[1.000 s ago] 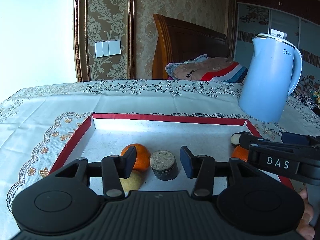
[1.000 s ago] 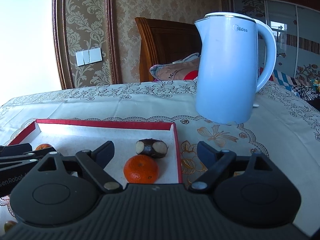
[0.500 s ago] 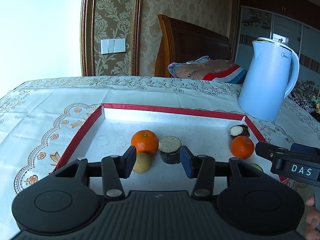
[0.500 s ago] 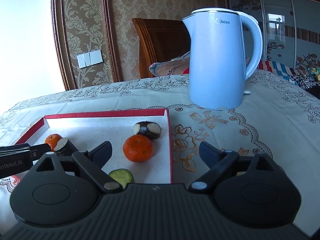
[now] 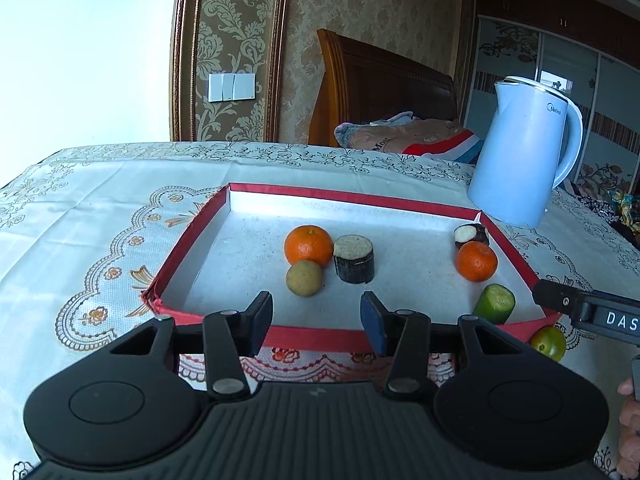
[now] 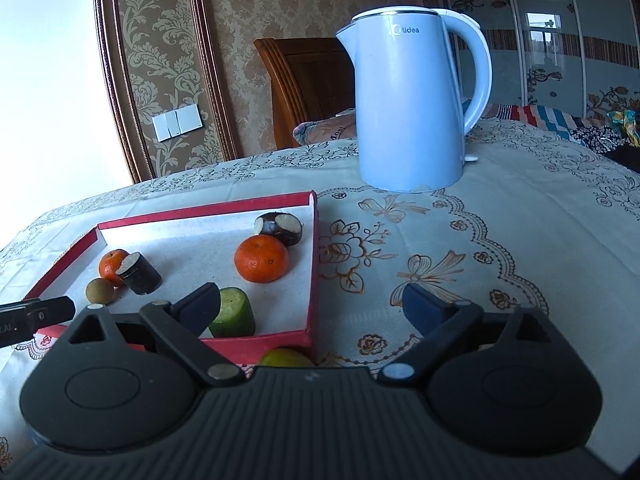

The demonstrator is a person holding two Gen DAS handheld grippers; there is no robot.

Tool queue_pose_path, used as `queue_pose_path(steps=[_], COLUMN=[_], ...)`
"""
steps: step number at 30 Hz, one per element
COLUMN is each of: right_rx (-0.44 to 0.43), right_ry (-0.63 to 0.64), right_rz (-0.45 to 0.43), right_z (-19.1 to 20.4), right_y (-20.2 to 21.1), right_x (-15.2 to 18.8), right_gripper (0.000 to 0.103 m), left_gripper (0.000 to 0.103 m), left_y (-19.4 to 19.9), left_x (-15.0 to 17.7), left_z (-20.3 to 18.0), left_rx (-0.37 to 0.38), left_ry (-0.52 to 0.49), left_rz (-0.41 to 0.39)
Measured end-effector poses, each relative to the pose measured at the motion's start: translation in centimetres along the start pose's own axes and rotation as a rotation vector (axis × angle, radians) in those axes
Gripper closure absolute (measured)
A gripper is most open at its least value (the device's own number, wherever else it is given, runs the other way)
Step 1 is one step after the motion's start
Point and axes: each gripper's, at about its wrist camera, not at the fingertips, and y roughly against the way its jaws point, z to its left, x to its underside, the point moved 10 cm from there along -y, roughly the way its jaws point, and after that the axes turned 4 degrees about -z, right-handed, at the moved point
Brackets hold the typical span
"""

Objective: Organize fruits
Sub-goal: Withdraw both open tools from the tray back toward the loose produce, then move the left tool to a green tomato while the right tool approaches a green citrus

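A red-rimmed tray (image 5: 188,240) (image 6: 312,264) on the tablecloth holds an orange (image 5: 308,245), a tan round fruit (image 5: 303,278), a dark cut cylinder (image 5: 354,259), a second orange (image 5: 476,261) (image 6: 261,258), a dark piece with white flesh (image 5: 471,234) (image 6: 279,225) and a green cucumber piece (image 5: 494,303) (image 6: 232,312). A green-yellow fruit (image 5: 548,343) (image 6: 286,358) lies on the cloth just outside the tray's near right corner. My left gripper (image 5: 317,322) is open and empty over the tray's near rim. My right gripper (image 6: 312,310) is open and empty above that corner.
A light blue kettle (image 5: 520,160) (image 6: 412,100) stands on the cloth behind the tray's right side. A wooden chair (image 5: 380,88) with folded cloth is beyond the table's far edge. The tablecloth (image 6: 500,240) spreads to the right of the tray.
Both grippers have drawn back and up from the tray, open throughout. The fruits now lie farther ahead, and the cucumber piece and the green-yellow fruit have come into view.
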Motion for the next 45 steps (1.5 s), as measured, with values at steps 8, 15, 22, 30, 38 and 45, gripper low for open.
queue_pose_path(steps=[8, 15, 22, 30, 38, 45], right_rx=[-0.007, -0.008, -0.008, -0.017, -0.011, 0.011], right_ry=[0.004, -0.001, -0.011, -0.014, -0.024, -0.032], right_rz=[0.002, 0.005, 0.009, 0.014, 0.019, 0.021], right_z=[0.2, 0.1, 0.0, 0.2, -0.1, -1.0], right_y=[0.1, 0.0, -0.1, -0.1, -0.2, -0.1], right_x=[0.1, 0.1, 0.1, 0.2, 0.2, 0.1], right_gripper=[0.005, 0.005, 0.004, 0.003, 0.002, 0.002], left_gripper=[0.055, 0.047, 0.047, 0.046, 0.046, 0.047], left_y=[2.4, 4.1, 4.8, 4.5, 1.9, 0.2], left_x=[2.2, 3.3, 3.6, 5.3, 4.7, 4.4], left_z=[1.2, 0.9, -0.2, -1.2, -1.6, -0.9], left_rx=[0.034, 0.054, 0.108, 0.094, 0.028, 0.042], left_ry=[0.003, -0.069, -0.118, -0.239, -0.307, -0.260], left_rz=[0.019, 0.000, -0.008, 0.048, 0.064, 0.111])
